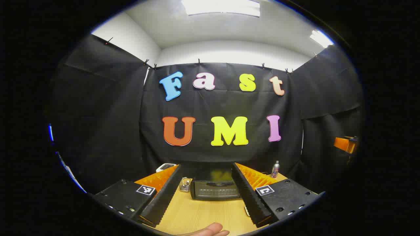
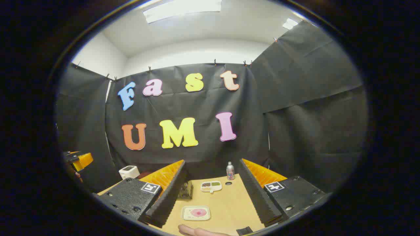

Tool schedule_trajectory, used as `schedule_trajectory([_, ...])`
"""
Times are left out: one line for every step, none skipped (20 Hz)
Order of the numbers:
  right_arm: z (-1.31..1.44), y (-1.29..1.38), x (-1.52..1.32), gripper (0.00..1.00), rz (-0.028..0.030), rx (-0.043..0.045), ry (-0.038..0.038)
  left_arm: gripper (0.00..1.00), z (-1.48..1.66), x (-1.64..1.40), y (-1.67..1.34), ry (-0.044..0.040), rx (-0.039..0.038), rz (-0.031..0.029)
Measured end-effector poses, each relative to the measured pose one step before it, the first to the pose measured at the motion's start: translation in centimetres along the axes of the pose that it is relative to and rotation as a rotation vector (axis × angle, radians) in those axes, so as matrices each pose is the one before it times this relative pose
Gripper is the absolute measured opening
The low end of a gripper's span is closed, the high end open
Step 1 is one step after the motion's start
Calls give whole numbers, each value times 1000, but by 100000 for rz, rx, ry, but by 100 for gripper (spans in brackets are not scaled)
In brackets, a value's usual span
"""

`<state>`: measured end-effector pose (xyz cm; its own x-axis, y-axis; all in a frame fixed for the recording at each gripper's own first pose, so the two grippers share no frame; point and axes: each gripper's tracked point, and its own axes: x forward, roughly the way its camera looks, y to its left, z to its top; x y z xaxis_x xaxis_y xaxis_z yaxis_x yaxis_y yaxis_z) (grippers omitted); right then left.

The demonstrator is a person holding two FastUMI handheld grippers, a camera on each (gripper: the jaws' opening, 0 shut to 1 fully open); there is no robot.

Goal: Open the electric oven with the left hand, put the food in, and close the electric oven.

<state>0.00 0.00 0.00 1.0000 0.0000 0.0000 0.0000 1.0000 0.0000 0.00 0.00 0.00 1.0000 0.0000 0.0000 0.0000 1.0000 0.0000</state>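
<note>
A: Left gripper view, lower edge: what lies nearest?
B: A fingertip (image 1: 210, 231) at bottom centre, then the left tongs (image 1: 206, 193), spread wide with nothing between them, over the wooden worktop (image 1: 203, 214).

A: And beyond them?
B: The oven (image 1: 215, 188), framed in the gap between the tongs at lower centre, door closed, standing at the back of the worktop against the black wall. Just left of it sits a small wire basket (image 1: 185, 185). A white device (image 1: 165, 167) shows further left, a bottle (image 1: 275, 169) to the right near the wall.

A: Right gripper view, same order?
B: A hand (image 2: 200, 231) at the bottom edge, then the right tongs (image 2: 211, 195), also spread and empty. Between them, low in the frame, a pale tray (image 2: 196, 213) carries pink food (image 2: 198, 212). Behind it lies a divided dish (image 2: 211, 186) with small portions, then the bottle (image 2: 230, 171) beside the wall. The white device (image 2: 129, 172) stands at lower left. At the far left edge an orange part of the other gripper (image 2: 78, 160) shows, well apart from the tray.
</note>
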Motion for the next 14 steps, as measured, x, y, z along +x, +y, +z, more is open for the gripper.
schedule_trajectory([443,-316,-117,96,-1084,-1214,-1963,95,15,-49,-39,156,120,-680])
schedule_trajectory([547,-337,-101,95,-1016,-790,-1985,95,77,-28,-12,-20,-158,-140])
schedule_trajectory([377,-185,-161,96,-965,-506,-1838,95,159,-37,-86,-627,135,-264])
schedule_trajectory([236,-228,-66,95,-645,-475,-1039,95,218,-34,40,-1171,483,331])
schedule_trajectory([-152,115,-183,96,427,-442,3,95,54,3,98,-813,647,868])
schedule_trajectory([-59,163,-292,96,833,-535,-31,95,-38,109,-36,-408,571,235])
schedule_trajectory([-17,-115,-32,96,410,-842,60,95,-142,5,-277,509,-228,-1308])
schedule_trajectory([-35,45,-98,96,798,-376,142,95,188,-296,-41,154,-440,-1075])
schedule_trajectory([-319,197,-138,96,877,-244,879,95,204,-148,-161,-124,-66,-902])
schedule_trajectory([-45,97,-77,96,526,-301,-65,95,73,-83,-177,-283,464,-797])
schedule_trajectory([-3,-32,34,96,3,-1097,-414,95,-55,28,-244,-252,485,-454])
schedule_trajectory([237,-166,1,96,-394,-1344,-1385,95,-284,103,-447,-9,384,-294])
schedule_trajectory([-46,16,-65,96,126,-753,-690,95,-170,206,-354,-119,401,-76])
schedule_trajectory([-41,67,-14,96,516,216,-421,95,-76,287,179,395,23,1157])
